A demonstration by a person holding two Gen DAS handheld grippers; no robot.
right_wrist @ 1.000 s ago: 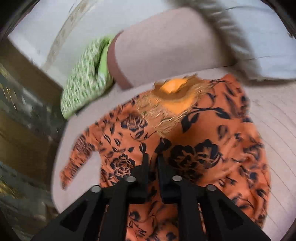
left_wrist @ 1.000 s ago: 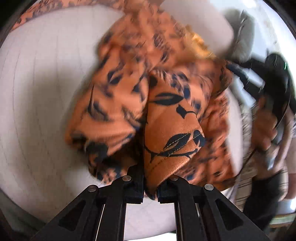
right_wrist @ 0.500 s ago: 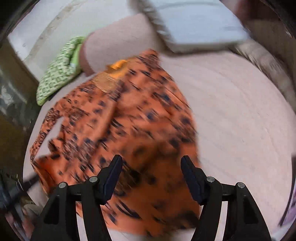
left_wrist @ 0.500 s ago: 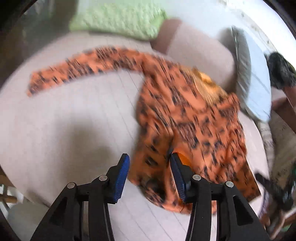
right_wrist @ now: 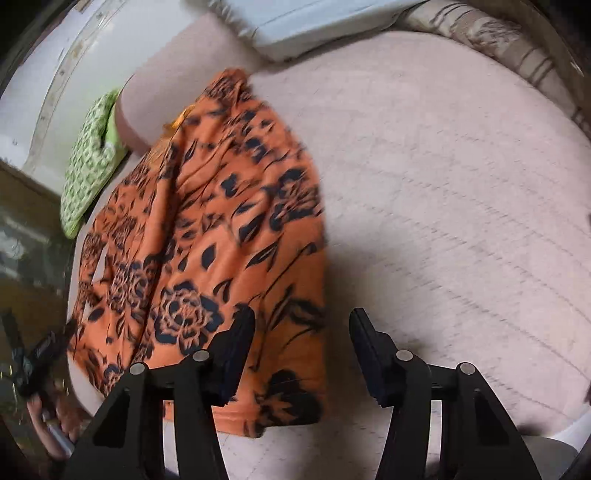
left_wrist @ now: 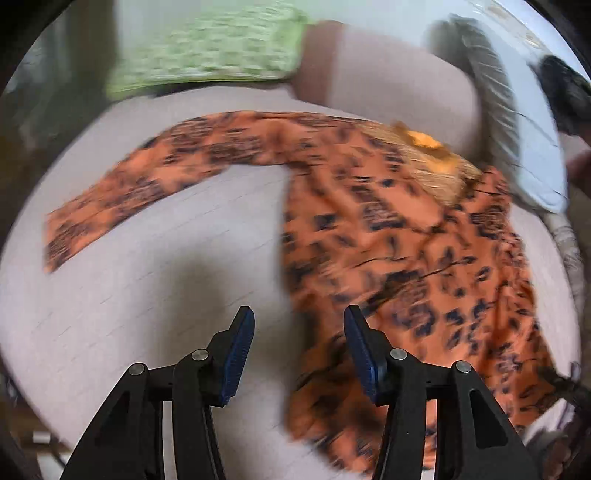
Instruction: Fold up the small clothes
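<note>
An orange garment with a dark floral print (left_wrist: 399, 251) lies on the pale pink bed (left_wrist: 147, 288). One long sleeve (left_wrist: 140, 184) stretches out to the left. The far side is folded over the body, seen in the right wrist view (right_wrist: 236, 229). My left gripper (left_wrist: 299, 354) is open and empty, above the garment's near left edge. My right gripper (right_wrist: 301, 354) is open and empty, above the garment's near right edge; its left finger (right_wrist: 236, 350) is over the cloth. The image is blurred by motion.
A green patterned pillow (left_wrist: 210, 48) and a pink bolster (left_wrist: 388, 88) lie at the head of the bed (right_wrist: 461, 184). A pale blue cushion (right_wrist: 306, 18) and a striped cushion (right_wrist: 491, 40) lie at the back right. The other gripper shows at the left edge (right_wrist: 33, 362).
Both grippers were shut on the garment a second ago. They let go, opened and pulled back. The garment now lies on the bed with one side folded over.
</note>
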